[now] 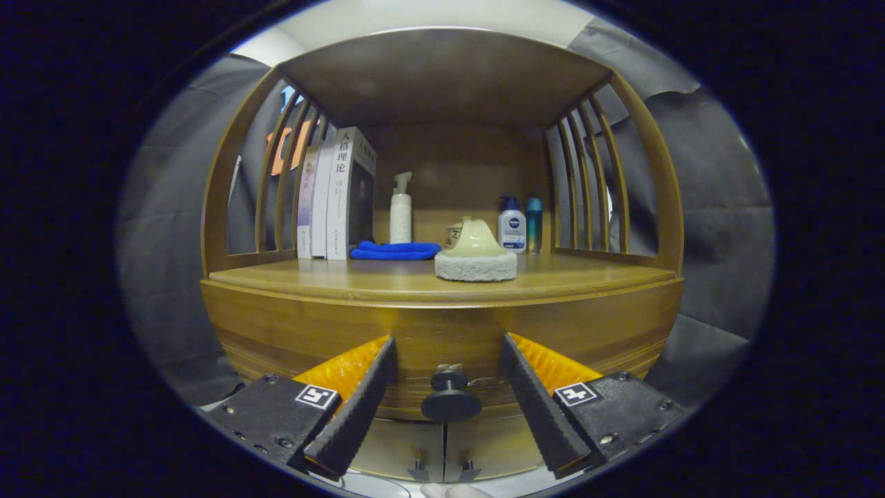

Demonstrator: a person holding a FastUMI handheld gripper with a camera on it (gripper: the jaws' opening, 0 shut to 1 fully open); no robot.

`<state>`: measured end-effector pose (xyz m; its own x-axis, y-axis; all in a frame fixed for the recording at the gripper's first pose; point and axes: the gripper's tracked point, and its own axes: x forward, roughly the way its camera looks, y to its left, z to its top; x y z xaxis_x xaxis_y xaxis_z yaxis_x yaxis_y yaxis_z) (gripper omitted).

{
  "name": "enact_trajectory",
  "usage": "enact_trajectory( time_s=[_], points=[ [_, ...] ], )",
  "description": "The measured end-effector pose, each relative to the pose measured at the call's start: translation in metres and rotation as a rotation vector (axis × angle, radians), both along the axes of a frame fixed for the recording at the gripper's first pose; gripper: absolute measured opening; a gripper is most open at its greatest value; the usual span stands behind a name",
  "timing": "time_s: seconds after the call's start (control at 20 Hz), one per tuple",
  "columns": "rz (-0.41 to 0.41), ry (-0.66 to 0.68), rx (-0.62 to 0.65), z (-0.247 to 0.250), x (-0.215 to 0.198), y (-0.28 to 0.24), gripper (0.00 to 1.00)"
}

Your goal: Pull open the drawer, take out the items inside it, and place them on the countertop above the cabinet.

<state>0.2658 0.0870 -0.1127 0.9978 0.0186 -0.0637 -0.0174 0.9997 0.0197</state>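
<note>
The tongs (pixel 449 360) stand spread wide, gripping nothing, straddling the drawer's dark knob (pixel 451 399) below the bench's front edge (pixel 442 294), lined up to clench it; the drawer (pixel 442 346) appears shut.

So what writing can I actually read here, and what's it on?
"人格理论": spine of the big book.
Other spines: too small to read.
Bottle label: too blurred.
Gripper, open either side of the knob: square markers, no words.
</note>
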Motion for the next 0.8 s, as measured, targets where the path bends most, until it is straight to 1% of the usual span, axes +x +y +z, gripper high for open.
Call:
enact_trajectory(
  time_s=[0.2,0.3,0.4,0.55,0.8],
  points=[
    [0.001,0.085,-0.031,-0.002,-0.004,0.0,0.99],
    [0.023,0.129,-0.016,0.002,-0.008,0.001,0.99],
    [0.026,0.132,0.002,0.011,-0.018,-0.002,0.99],
    [0.046,0.113,-0.021,0.03,-0.056,-0.007,0.99],
    [0.061,0.051,-0.023,0.072,-0.14,-0.024,0.99]
  ],
)
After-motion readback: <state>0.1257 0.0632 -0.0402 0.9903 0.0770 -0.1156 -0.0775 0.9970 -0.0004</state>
